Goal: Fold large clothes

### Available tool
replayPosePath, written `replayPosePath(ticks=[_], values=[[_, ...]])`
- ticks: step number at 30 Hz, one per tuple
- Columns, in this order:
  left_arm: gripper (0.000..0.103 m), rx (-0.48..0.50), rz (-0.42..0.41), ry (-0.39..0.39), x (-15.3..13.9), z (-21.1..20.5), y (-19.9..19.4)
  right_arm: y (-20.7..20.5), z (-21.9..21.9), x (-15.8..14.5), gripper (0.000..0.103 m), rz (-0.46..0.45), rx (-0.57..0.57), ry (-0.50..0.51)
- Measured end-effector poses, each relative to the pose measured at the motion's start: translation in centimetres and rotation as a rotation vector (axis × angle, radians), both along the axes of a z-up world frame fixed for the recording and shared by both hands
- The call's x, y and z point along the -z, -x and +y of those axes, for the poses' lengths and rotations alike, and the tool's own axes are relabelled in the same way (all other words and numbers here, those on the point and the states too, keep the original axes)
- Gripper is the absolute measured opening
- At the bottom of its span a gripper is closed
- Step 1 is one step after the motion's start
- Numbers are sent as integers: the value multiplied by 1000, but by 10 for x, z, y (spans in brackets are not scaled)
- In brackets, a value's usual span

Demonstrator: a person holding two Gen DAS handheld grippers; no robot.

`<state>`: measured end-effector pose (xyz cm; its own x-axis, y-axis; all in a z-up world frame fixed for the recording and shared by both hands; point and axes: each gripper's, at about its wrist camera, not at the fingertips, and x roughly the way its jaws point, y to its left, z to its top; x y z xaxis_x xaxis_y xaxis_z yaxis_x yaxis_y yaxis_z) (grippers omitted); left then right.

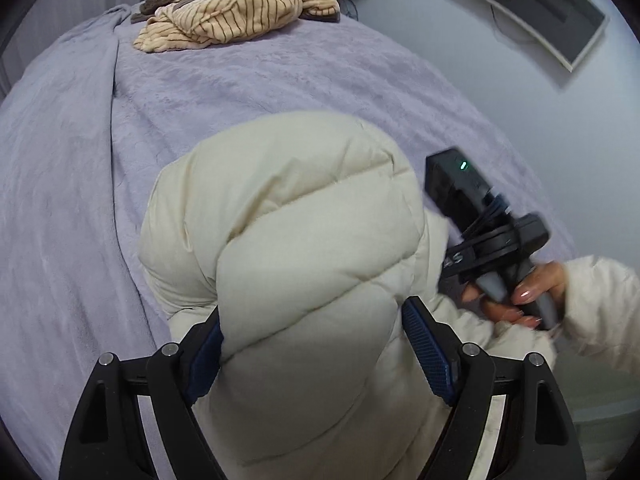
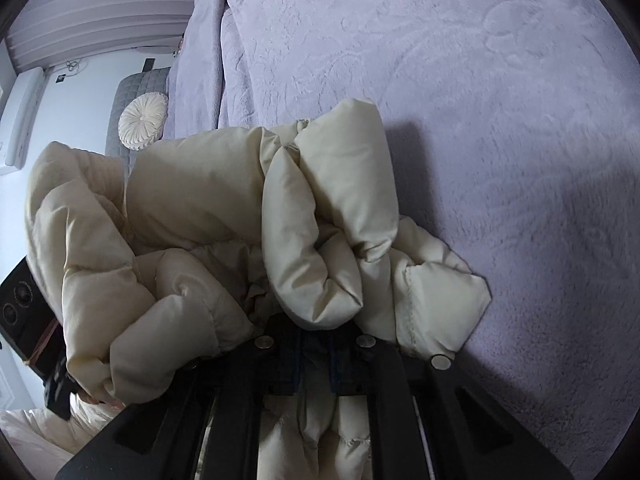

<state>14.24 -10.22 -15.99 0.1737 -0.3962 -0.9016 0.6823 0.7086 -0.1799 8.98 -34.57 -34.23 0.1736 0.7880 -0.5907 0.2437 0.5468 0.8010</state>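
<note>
A cream puffer jacket (image 1: 280,220) is bunched up above the lilac bed cover (image 1: 280,72). My left gripper (image 1: 312,320) stands wide, its blue pads (image 1: 428,356) pressed against both sides of a thick padded fold. In the right wrist view the jacket (image 2: 200,184) hangs in rolls just over the bed cover (image 2: 480,120). My right gripper (image 2: 314,344) is shut on a thin edge of the fabric, and puffy folds bulge over its tips. A person's hand (image 1: 520,296) holds the right tool's handle beside the jacket; that tool's fingertips are hidden behind the jacket.
A tan striped garment (image 1: 232,12) lies crumpled at the far end of the bed. A dark screen (image 1: 532,12) hangs on the wall to the right. A round pleated cushion (image 2: 144,120) sits on a grey quilted seat past the bed's edge.
</note>
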Motion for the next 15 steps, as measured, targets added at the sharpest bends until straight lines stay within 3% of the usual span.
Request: replayPosePath(ticks=[1,5,7,9,11,15], values=[[83,-2,-14,-35,8,-3,2,-4,4,0,10,6,6,0],[83,-14,5,-27,13,1,3,2,-4,-13,13,27,26,28],[83,-7,0,-35,13,2,3,5,-7,-24,17,21,33,42],[83,-11,3,-38,13,3,3,11,-15,-35,31,20,57,61],[83,-19,10,-36,14,5,2,19,-24,-53,43,13,85,103],[83,-27,12,-32,15,5,2,39,-31,-114,44,-41,93,235]])
